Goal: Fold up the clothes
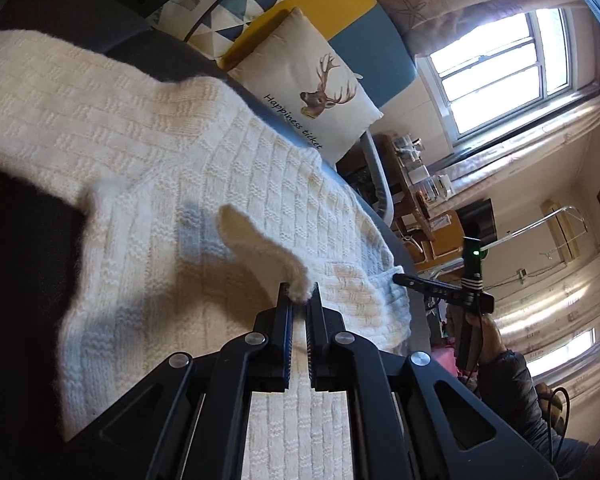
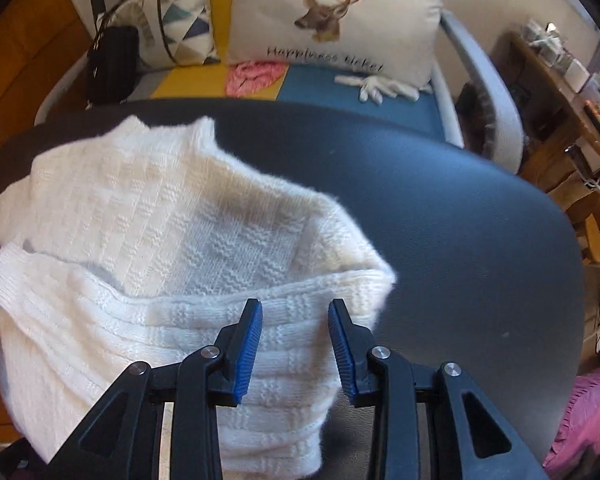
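Observation:
A white knitted sweater (image 1: pixel 148 152) lies spread on a dark round table (image 2: pixel 440 216). My left gripper (image 1: pixel 300 296) is shut on a pinch of the sweater's edge, and a fold of knit rises from its tips up to the left. In the right wrist view the sweater (image 2: pixel 140 240) lies partly folded, one layer over another. My right gripper (image 2: pixel 295 308) hovers over the sweater's near right part with its blue pads (image 2: pixel 248 344) apart and nothing between them. The right gripper also shows in the left wrist view (image 1: pixel 444 286), held by a hand past the sweater's far edge.
Behind the table stands a sofa (image 2: pixel 340 84) with a deer-print cushion (image 2: pixel 332 16), a triangle-pattern cushion (image 2: pixel 180 12), a black bag (image 2: pixel 110 64), a pink cloth (image 2: pixel 252 74) and a small white item (image 2: pixel 380 86). A cluttered wooden shelf (image 2: pixel 560 80) stands at the right. A pink cloth (image 2: pixel 588 420) lies at the lower right.

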A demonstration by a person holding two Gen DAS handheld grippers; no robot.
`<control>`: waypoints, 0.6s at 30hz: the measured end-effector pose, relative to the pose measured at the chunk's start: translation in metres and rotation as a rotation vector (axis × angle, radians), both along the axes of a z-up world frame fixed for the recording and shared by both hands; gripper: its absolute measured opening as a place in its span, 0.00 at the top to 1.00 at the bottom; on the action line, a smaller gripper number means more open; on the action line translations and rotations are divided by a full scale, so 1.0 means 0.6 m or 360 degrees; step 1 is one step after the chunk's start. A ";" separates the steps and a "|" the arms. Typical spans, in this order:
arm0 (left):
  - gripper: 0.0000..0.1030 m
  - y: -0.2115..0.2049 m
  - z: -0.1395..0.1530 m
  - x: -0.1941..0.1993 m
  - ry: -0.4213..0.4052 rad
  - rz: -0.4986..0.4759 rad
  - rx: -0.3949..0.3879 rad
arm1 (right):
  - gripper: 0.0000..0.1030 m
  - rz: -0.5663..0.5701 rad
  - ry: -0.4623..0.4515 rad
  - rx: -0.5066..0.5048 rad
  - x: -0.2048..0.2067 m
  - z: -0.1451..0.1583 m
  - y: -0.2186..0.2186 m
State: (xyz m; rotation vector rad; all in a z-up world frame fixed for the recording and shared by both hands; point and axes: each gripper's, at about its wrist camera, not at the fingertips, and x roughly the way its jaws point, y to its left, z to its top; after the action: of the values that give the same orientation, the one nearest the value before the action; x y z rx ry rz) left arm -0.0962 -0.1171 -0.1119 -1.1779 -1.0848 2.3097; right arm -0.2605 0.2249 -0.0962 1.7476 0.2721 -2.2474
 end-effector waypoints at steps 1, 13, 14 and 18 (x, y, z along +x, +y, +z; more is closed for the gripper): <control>0.95 0.001 0.003 0.000 0.0011 -0.0005 0.0003 | 0.66 0.0042 -0.0010 0.0074 0.001 -0.010 -0.009; 0.95 0.012 0.132 0.010 0.0448 -0.0003 -0.0135 | 1.00 -0.0104 0.0391 0.0103 0.032 0.049 0.003; 0.95 0.014 0.138 0.011 0.0469 -0.0003 -0.0168 | 1.00 -0.0167 0.0453 0.0053 0.035 0.065 0.017; 0.95 0.022 0.107 0.004 0.0376 -0.0035 -0.0308 | 0.99 -0.0307 0.0505 -0.0041 0.047 0.069 0.052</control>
State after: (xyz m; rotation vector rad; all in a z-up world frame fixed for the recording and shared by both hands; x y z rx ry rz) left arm -0.0937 -0.1039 -0.0476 -0.9434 -0.7765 2.5042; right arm -0.2322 0.2560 -0.0551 1.4536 0.1420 -2.6537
